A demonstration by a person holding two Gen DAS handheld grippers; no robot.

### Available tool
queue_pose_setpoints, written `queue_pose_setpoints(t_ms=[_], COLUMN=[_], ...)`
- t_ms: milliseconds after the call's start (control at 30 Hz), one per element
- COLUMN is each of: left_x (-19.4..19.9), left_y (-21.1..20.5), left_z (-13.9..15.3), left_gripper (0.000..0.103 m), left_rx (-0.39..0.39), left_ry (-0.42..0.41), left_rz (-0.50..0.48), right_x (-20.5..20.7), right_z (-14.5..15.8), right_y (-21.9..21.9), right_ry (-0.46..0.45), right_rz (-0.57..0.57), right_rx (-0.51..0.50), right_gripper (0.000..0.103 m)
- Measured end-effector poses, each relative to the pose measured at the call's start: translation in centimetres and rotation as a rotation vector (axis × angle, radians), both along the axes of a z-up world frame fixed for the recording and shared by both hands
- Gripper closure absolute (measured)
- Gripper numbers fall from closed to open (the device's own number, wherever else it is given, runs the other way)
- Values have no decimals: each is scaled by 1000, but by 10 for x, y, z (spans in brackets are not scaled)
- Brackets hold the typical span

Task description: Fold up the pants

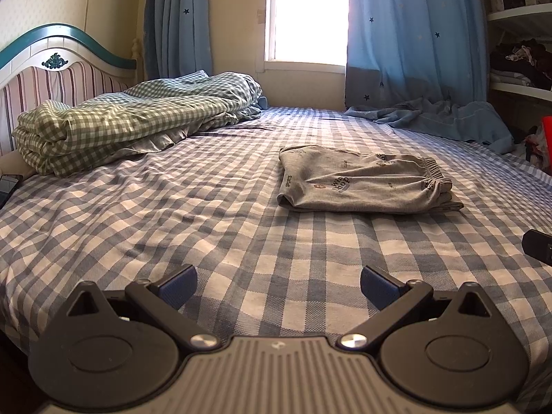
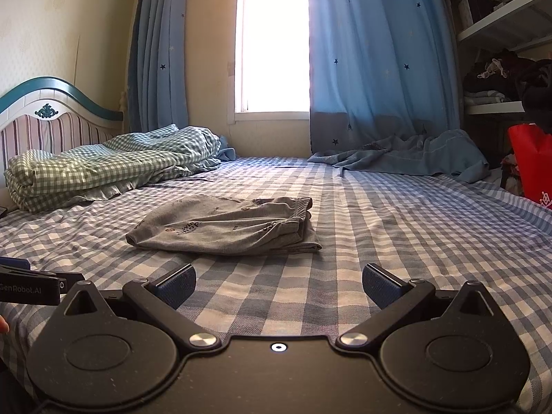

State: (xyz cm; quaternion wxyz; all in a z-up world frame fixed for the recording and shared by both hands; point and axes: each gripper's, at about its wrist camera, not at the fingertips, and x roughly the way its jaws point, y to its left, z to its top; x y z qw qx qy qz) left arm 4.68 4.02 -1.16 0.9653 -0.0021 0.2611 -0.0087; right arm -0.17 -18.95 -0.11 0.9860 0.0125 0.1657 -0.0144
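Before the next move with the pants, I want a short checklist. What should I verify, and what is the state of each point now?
1. Left gripper empty, jaws wide apart: ok.
2. Right gripper empty, jaws wide apart: ok.
3. Gray pants folded into a compact stack on the checked bedsheet: ok.
4. Fold neat: not ok, one lower layer sticks out at the waistband end.
5. Nothing lies on the pants; the green checked quilt and blue cloth are apart from them: ok.
6. Underside of the stack smooth: cannot tell, hidden.
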Motion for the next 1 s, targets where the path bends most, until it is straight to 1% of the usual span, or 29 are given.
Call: queue_pose_setpoints(t_ms=[633, 767, 1000], left_x=[-3, -1, -1], left_y=[1, 0, 1], left_z=[2, 2, 0], left_gripper=[0, 0, 0], left_rx=[-20, -16, -22], left_ry=[-5, 19, 24], left_rz=[3, 11, 26], right_x=[-2, -2, -2], right_z=[-1, -1, 0], right_y=[1, 1, 2], right_ry=[1, 1, 1], right_rz=[6, 6, 5], right_rx=[-3, -3, -4], right_gripper=[1, 1, 1])
